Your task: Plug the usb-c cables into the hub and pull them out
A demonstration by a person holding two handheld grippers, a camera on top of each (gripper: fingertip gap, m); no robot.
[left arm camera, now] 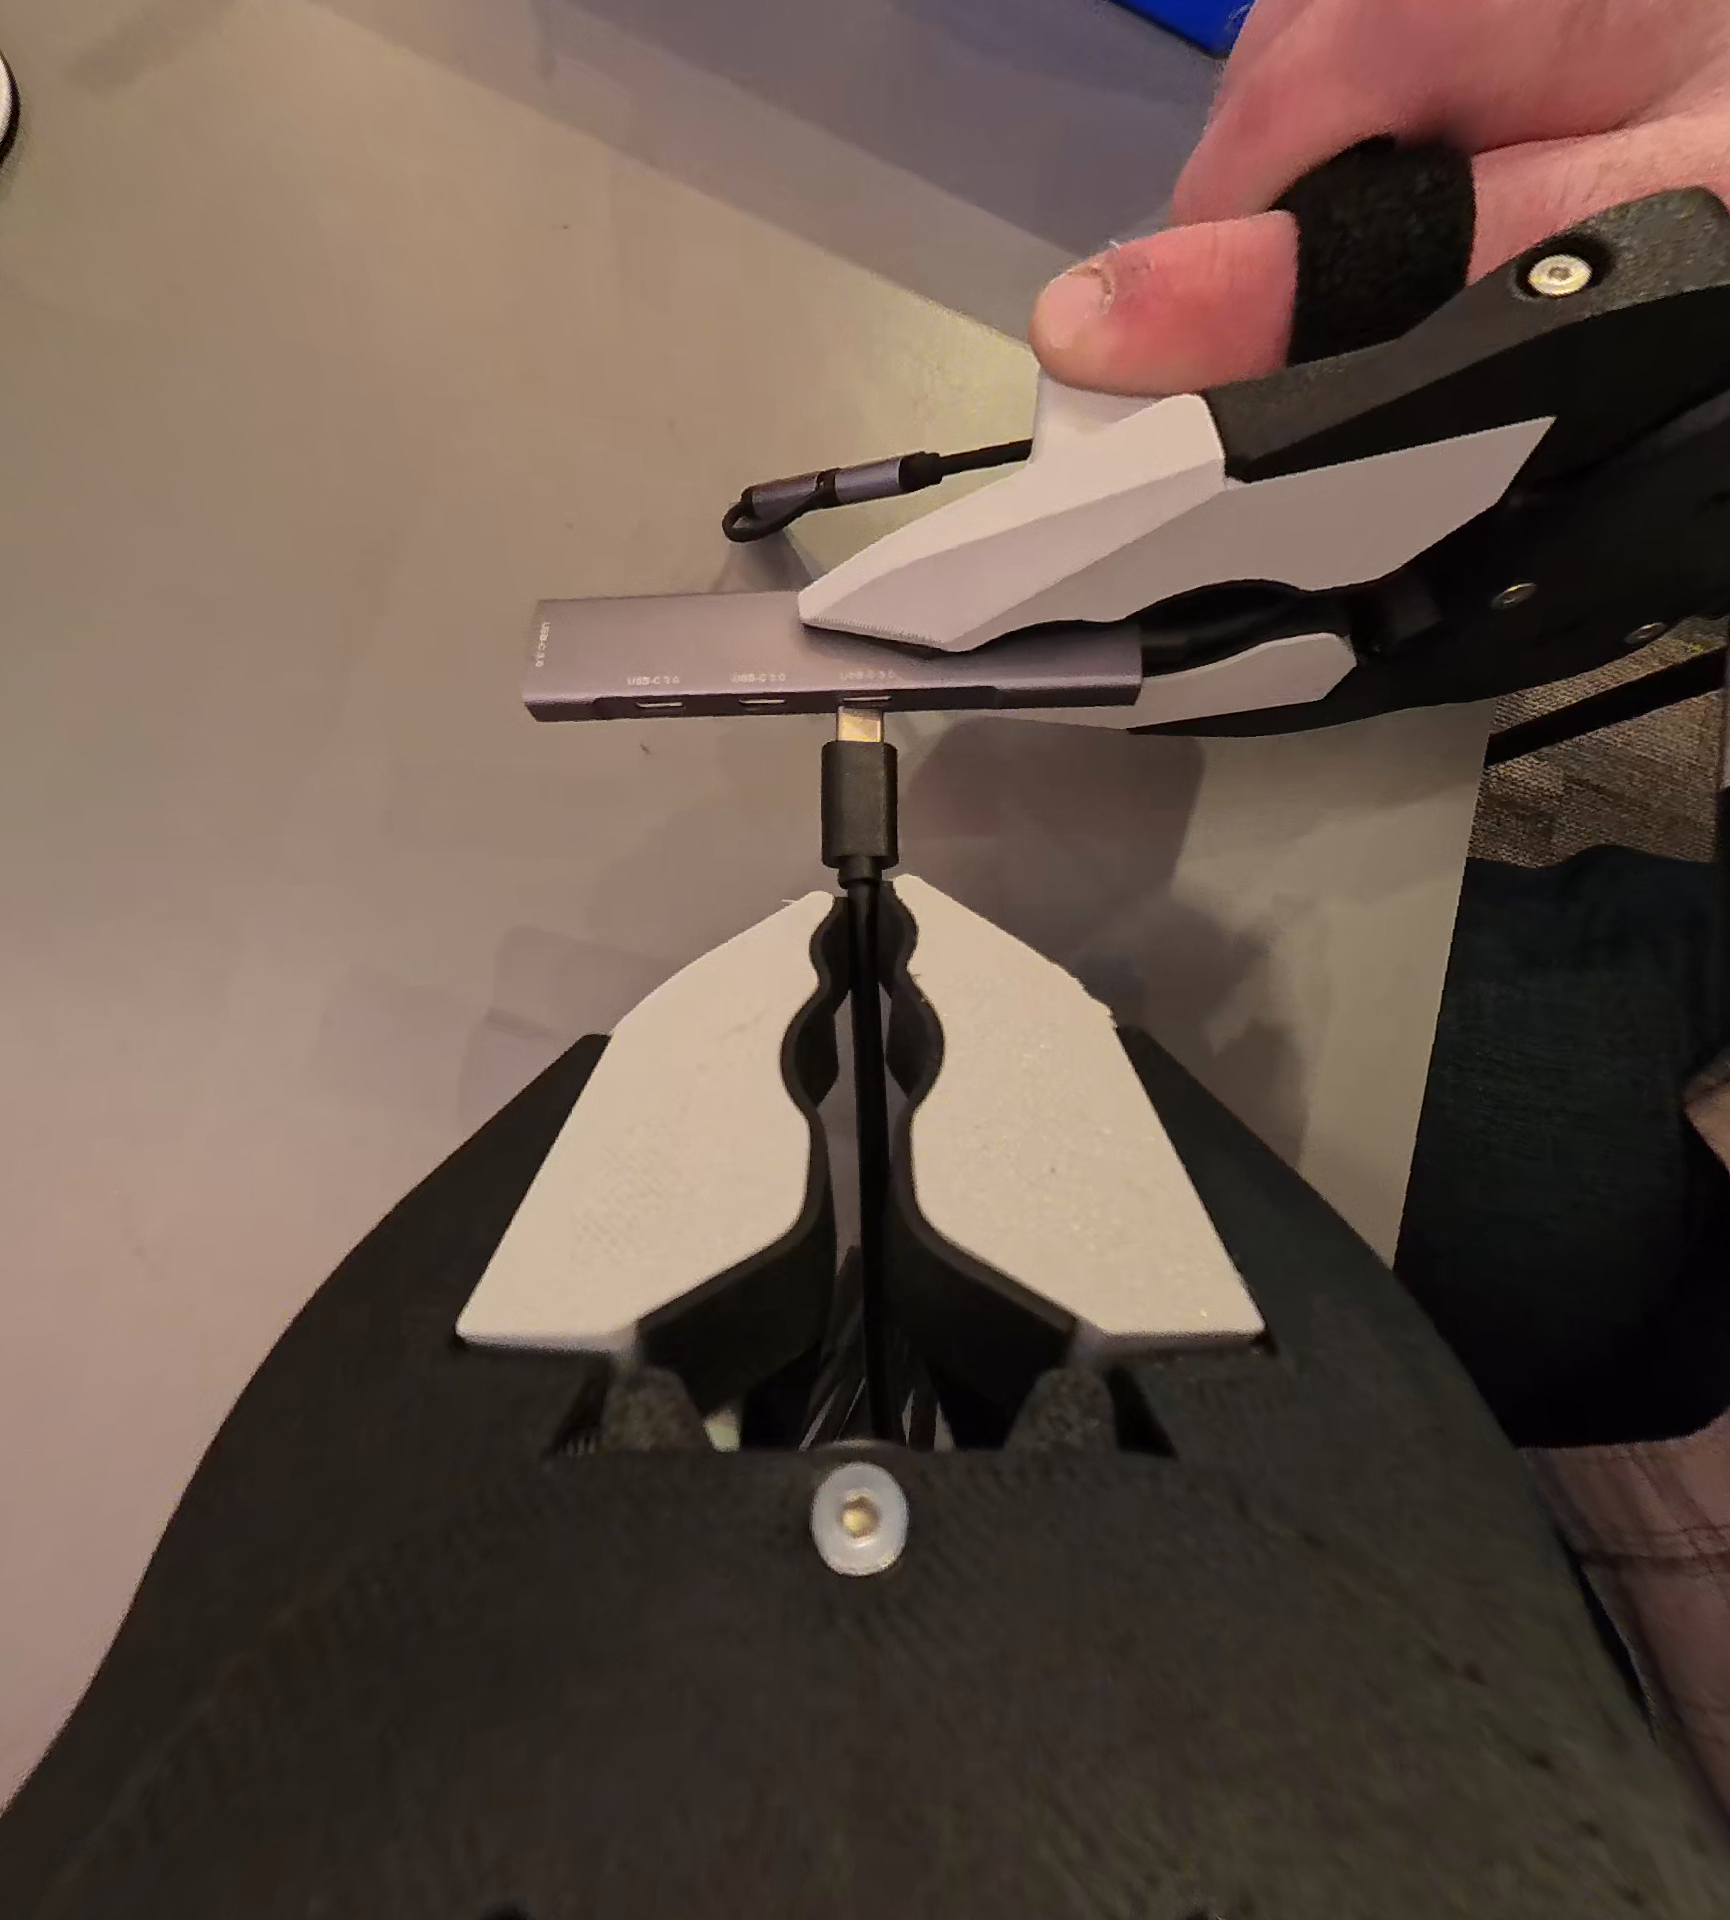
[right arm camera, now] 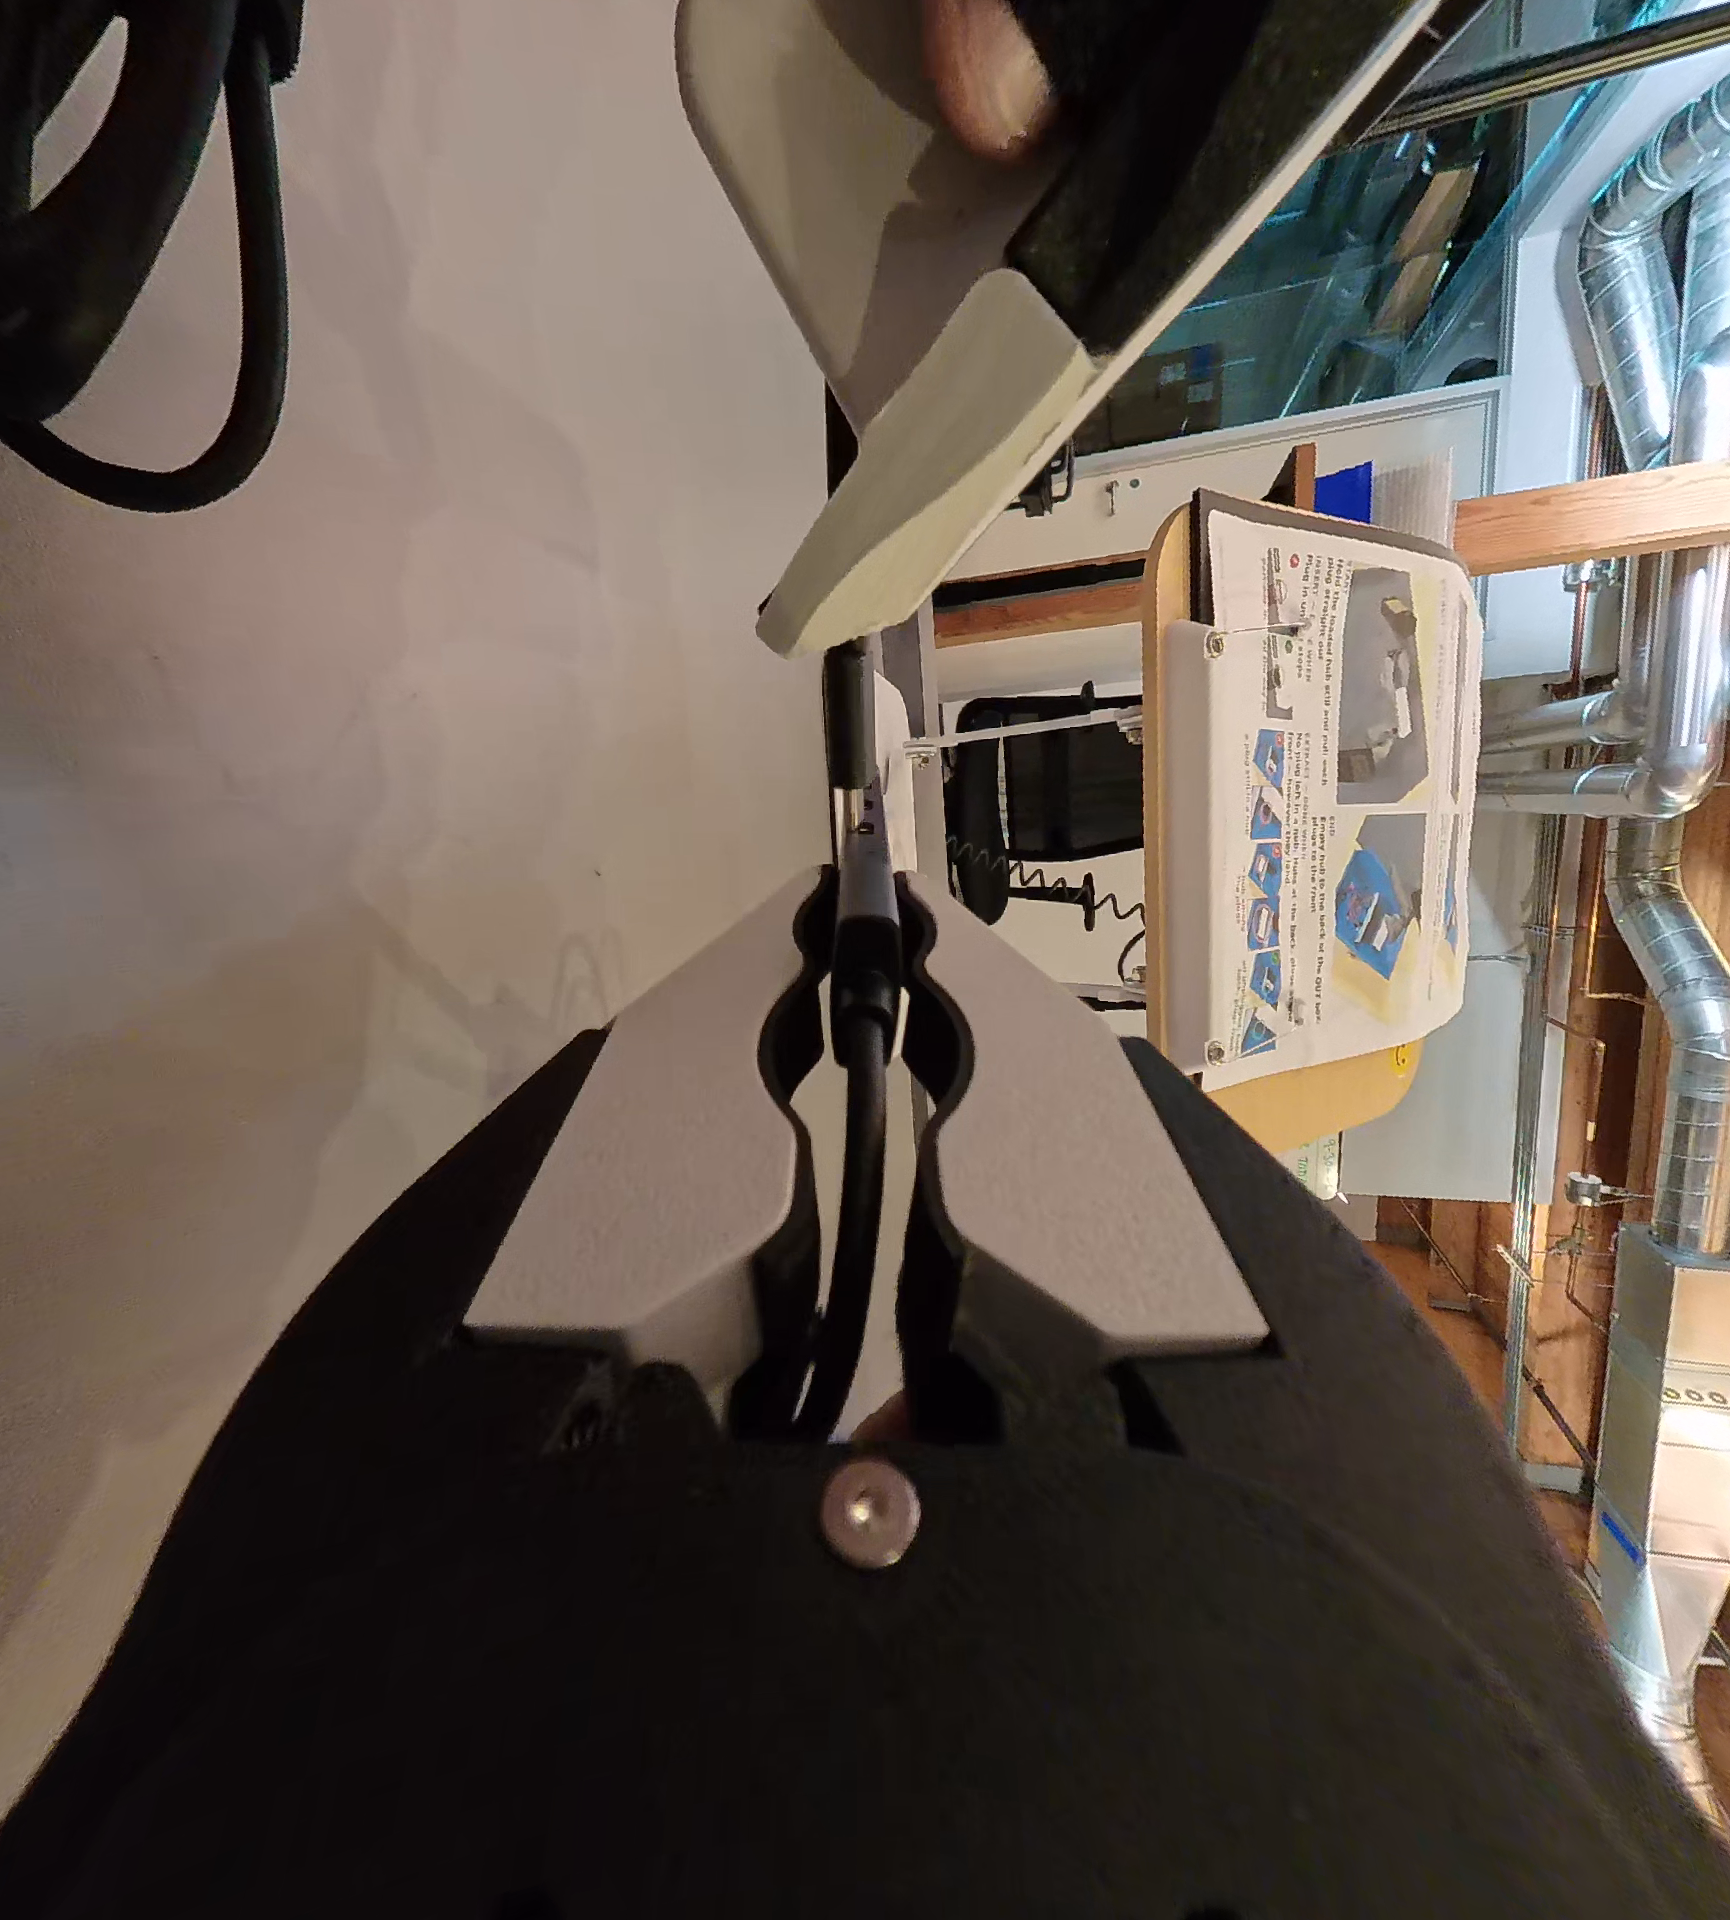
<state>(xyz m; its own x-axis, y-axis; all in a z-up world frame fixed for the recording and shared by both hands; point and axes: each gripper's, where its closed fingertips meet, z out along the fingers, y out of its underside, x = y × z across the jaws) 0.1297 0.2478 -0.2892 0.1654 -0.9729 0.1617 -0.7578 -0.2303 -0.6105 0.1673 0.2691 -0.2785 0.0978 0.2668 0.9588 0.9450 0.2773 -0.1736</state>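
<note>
A grey USB-C hub [left arm camera: 695, 655] is held off the grey table, level, with its side ports facing me. My right gripper [left arm camera: 996, 665] is shut on the hub's right end, one finger above and one below. My left gripper [left arm camera: 861, 904] is shut on a black cable just behind its USB-C plug [left arm camera: 859, 795]. The plug's metal tip sits at the mouth of the rightmost side port, most of it still showing. In the right wrist view my right gripper [right arm camera: 863, 883] clamps the hub [right arm camera: 866, 878] edge-on, with the plug [right arm camera: 848, 727] and a left gripper finger [right arm camera: 902, 499] beyond.
The hub's own lead with a grey connector [left arm camera: 840, 488] lies on the table behind. A hand [left arm camera: 1360, 208] holds the right gripper. The table edge [left arm camera: 1443, 1039] runs down the right. A coil of black cable [right arm camera: 92, 260] and a board with a printed sheet [right arm camera: 1339, 779] lie farther off. About 5 cm separates my left fingertips from my right.
</note>
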